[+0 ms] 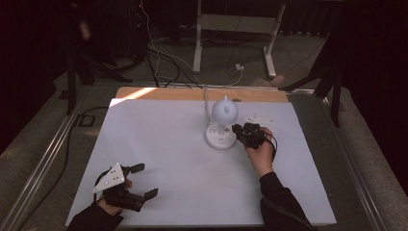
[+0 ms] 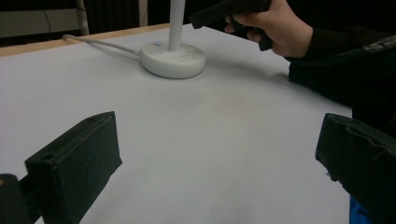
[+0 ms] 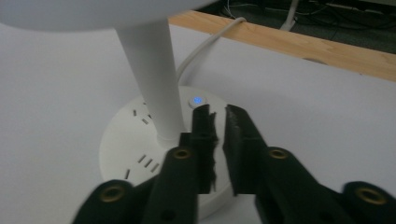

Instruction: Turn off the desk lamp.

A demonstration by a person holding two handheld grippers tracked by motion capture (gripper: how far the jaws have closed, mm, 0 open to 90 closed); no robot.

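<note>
Here, a white-topped table (image 1: pixel 159 159) with a bare wooden strip along its far edge carries a small white desk lamp (image 1: pixel 222 124) right of centre toward the far side: a round flat base, a straight stem and a rounded head, with a white cable (image 1: pixel 207 96) running off the far edge. The high view sets the black right gripper (image 1: pixel 237 130) in the person's right hand (image 1: pixel 261 154) just beside the right rim of the lamp base, but it is too small there to read the jaws. The right gripper view settles that: its 2 black jaws are drawn nearly together with a thin slit between them and nothing in it, their tips over the base next to a small round button lit blue (image 3: pixel 197 101); whether a tip touches the button cannot be told. That same view also picks out short slot-shaped socket openings (image 3: pixel 145 162) in the top of the base, which the high view blurs. The black left gripper (image 1: pixel 143 180), topped by a grey three-cornered plate (image 1: pixel 109 177), sits at the near left of the table, well apart from the lamp, with its jaws spread wide and empty. The left gripper view confirms the wide gap, bare table showing between the jaws, and looks across to the lamp base (image 2: pixel 173 58) and the other hand (image 2: pixel 275 28) holding its gripper beside the stem.
</note>
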